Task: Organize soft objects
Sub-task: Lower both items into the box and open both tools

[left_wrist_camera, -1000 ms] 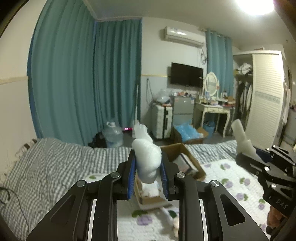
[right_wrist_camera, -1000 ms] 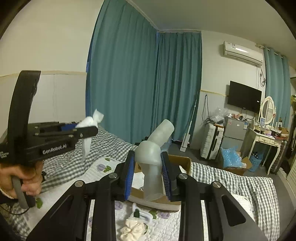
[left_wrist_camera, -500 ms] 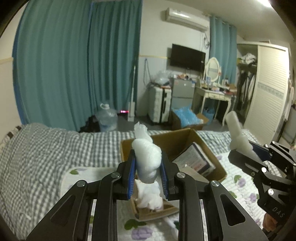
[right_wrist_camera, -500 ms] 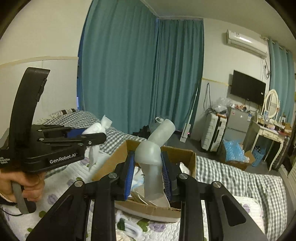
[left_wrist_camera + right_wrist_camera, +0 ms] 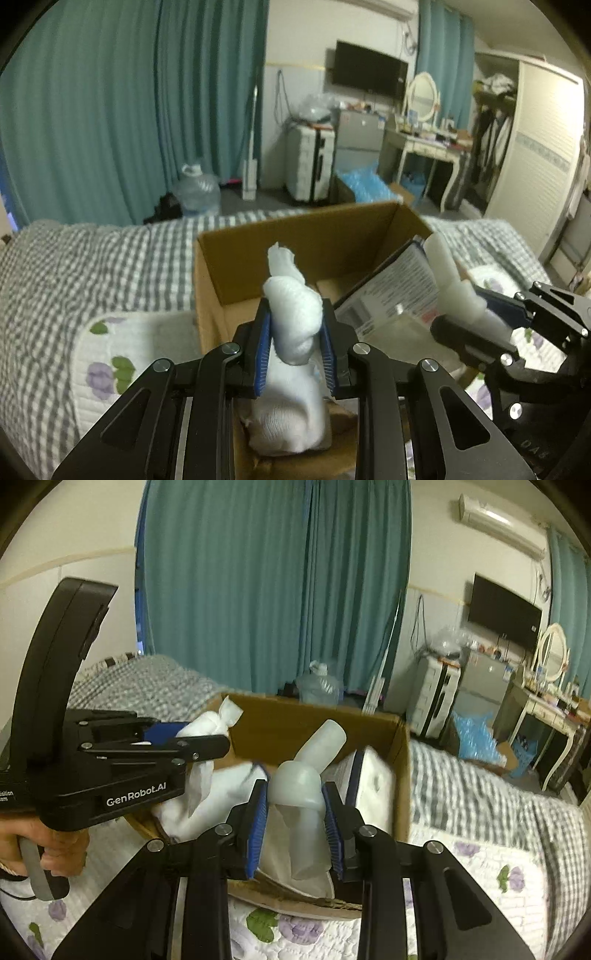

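Note:
My left gripper (image 5: pixel 294 332) is shut on a white knotted cloth bundle (image 5: pixel 293 317) and holds it over the open cardboard box (image 5: pixel 295 236) on the bed. My right gripper (image 5: pixel 295 812) is shut on a translucent white soft tube piece (image 5: pixel 301 775), also over the box (image 5: pixel 400 775). In the left wrist view the right gripper (image 5: pixel 495 317) comes in from the right with its tube piece (image 5: pixel 448 280). In the right wrist view the left gripper (image 5: pixel 192 742) comes in from the left with its bundle (image 5: pixel 214 722). White cloth (image 5: pixel 288 417) and a printed packet (image 5: pixel 391 295) lie in the box.
The box stands on a floral quilt (image 5: pixel 480 893) over a grey checked bedspread (image 5: pixel 92 266). Beyond the bed are teal curtains (image 5: pixel 129 103), a water jug (image 5: pixel 195 190), a suitcase (image 5: pixel 310 162), a dressing table (image 5: pixel 428 147) and a wardrobe (image 5: pixel 535 147).
Both grippers have moved forward and down toward the box, which now fills the middle of both views. Each still holds its object.

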Demonstrator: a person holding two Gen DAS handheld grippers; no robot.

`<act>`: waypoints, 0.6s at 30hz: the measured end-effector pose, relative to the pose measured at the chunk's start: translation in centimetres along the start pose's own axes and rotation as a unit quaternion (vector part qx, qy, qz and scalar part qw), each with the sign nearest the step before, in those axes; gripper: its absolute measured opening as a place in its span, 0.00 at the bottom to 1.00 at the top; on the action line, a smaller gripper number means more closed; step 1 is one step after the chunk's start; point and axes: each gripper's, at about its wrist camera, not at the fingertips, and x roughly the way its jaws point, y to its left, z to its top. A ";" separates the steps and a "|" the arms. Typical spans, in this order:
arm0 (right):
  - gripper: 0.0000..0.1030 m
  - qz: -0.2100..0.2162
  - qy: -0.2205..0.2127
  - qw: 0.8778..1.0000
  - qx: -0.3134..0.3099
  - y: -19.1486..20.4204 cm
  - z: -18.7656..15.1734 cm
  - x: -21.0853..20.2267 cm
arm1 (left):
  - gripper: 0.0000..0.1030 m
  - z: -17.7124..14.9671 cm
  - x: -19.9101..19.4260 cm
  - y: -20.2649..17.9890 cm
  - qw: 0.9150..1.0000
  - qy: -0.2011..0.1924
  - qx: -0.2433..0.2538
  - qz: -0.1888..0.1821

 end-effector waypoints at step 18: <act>0.62 0.004 0.025 1.000 0.005 0.5 -0.9 0.6 | 0.30 0.0 0.1 0.4 0.998 0.046 -0.034 -0.036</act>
